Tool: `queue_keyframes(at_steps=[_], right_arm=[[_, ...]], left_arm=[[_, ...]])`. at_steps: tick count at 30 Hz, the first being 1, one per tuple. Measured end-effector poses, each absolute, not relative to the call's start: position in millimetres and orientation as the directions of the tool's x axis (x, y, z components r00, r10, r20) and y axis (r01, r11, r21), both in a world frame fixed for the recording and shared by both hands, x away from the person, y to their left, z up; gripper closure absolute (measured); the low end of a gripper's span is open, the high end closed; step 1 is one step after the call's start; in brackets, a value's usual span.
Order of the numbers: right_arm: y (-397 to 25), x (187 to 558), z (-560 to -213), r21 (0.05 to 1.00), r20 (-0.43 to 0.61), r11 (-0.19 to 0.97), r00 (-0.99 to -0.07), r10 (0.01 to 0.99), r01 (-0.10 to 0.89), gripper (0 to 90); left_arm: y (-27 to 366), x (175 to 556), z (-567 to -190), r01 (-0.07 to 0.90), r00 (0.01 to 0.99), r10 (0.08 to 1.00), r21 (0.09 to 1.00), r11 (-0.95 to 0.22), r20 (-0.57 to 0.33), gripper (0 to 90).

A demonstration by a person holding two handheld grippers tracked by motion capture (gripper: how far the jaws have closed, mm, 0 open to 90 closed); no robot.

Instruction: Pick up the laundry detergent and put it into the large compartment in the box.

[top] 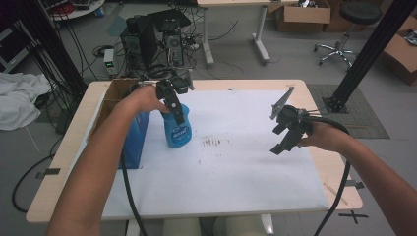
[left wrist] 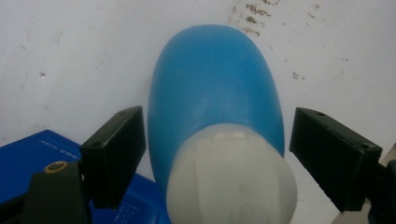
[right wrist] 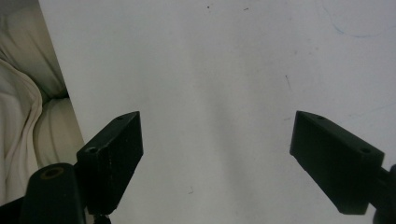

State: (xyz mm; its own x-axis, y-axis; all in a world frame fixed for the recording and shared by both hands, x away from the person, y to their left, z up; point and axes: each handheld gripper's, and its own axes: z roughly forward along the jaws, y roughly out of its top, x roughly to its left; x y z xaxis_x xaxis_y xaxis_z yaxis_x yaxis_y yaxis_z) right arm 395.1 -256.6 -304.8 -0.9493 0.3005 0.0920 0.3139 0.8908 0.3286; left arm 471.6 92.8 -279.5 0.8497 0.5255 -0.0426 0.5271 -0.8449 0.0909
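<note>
Left claw [top: 178, 112] straddles the blue bottle [top: 177, 130], spread wide; right claw [top: 287, 135] hovers, wide.

Blue bottle [top: 177, 132] carries white label, print too small to read; blue box [left wrist: 28, 158] lettering illegible

bottle [top: 177, 132]: blue, white cap | box [top: 134, 140]: dark blue | mat [top: 236, 167]: white, dark specks

A blue box [top: 134, 142] lies at the white board's [top: 236, 167] left edge, beside a cardboard box [top: 115, 91].
</note>
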Motion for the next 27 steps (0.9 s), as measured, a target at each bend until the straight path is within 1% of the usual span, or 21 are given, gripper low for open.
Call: queue_keyframes(at_steps=[9,13,27], right_arm=[[-257,395,-306,0.327,0.097,0.889,-0.947,0.305,0.32,17.0],[-259,395,-306,0.33,0.098,0.887,-0.946,0.308,0.323,17.0],[-259,395,-307,0.331,0.096,0.889,-0.949,0.302,0.316,16.9]], left_arm=[[88,473,-284,0.528,0.849,0.526,0.073,-0.846,-0.041,19.4],[88,473,-288,0.541,0.841,0.54,0.063,-0.838,-0.041,19.4],[87,474,-290,0.544,0.839,0.542,0.072,-0.836,-0.043,20.8]])
